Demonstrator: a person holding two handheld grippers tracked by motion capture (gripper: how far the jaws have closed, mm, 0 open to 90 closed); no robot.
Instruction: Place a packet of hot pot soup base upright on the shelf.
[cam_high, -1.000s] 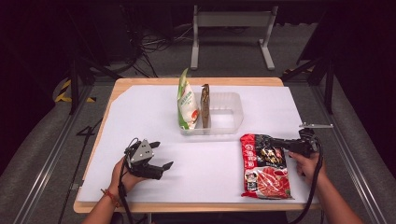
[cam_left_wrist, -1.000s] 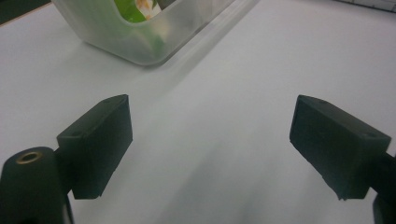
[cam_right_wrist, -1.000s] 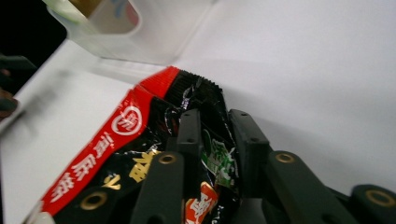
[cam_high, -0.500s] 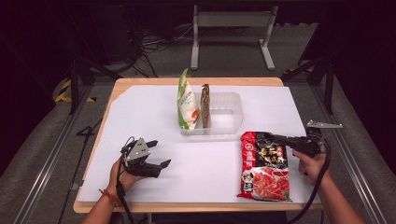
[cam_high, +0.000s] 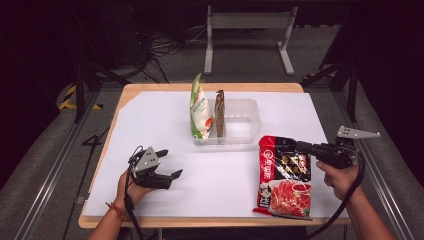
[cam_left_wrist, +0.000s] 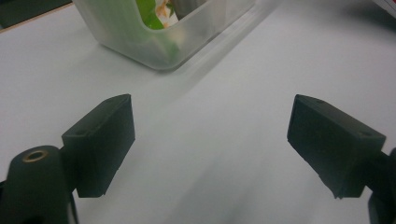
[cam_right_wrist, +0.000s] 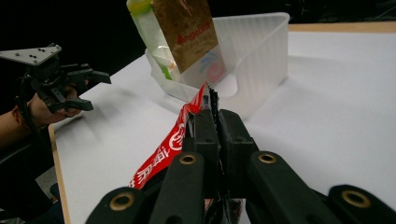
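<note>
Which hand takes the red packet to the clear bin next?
Right. The right hand-held gripper is shut on the red packet at its edge, near the clear bin. The left hand-held gripper rests open and empty.

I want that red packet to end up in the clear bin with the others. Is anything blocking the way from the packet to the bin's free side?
Nothing visible does. The right tool is shut on the red packet; bare white table lies between it and the clear bin. The green bag and brown packet stand at its left end.

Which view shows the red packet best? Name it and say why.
The high view: the whole red packet shows face-up, its top edge clamped by the right gripper. The right gripper view gives just its pinched edge; the left gripper view, a sliver at top right.
</note>
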